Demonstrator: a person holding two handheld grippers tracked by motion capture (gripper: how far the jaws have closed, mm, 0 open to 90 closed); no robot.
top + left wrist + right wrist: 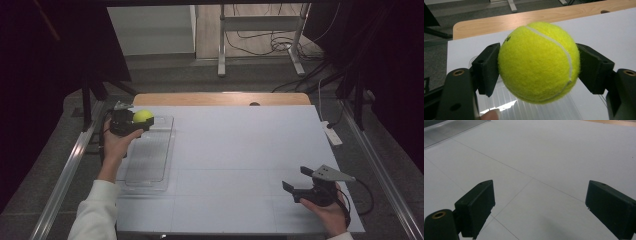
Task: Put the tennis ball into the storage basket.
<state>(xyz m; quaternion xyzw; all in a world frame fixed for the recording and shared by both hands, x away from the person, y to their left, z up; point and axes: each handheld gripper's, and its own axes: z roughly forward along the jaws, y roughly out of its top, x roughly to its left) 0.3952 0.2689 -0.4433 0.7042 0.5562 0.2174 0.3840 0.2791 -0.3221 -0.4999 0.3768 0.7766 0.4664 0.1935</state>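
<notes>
— Where do we have the ball (539, 62) right now?

— Pinched in our left claw (142, 122), one black pad on each side, squeezing it across its widest part. In the left gripper view the pads meet it at about mid-height, so we judge it is unlikely to roll out. It hangs over the far end of the clear tray (150, 160), above it and not resting in it.

— Why hold it there and not lower?

— The tray has a raised rim, and keeping the ball above that edge probably lets us either set it down inside or carry it off without knocking the wall. Which of the two is in hand we cannot tell from this alone.

— And our right claw (300, 186)?

— Its jaws stand wide apart with nothing between them. It sits low near the right front corner of the desk (240, 150), well apart from the tray, and its own view looks across bare white surface. We would guess it is parked out of the way.

— How much room do we have?

— Plenty toward the middle and right: the white top is free of things between the tray and the right claw. The tight side is the left. The tray lies close along the left edge of the desk, with a metal rail (65, 180) just beyond, so a swing outward there has little margin. The far wooden strip (220, 98) marks where the white sheet ends.
</notes>
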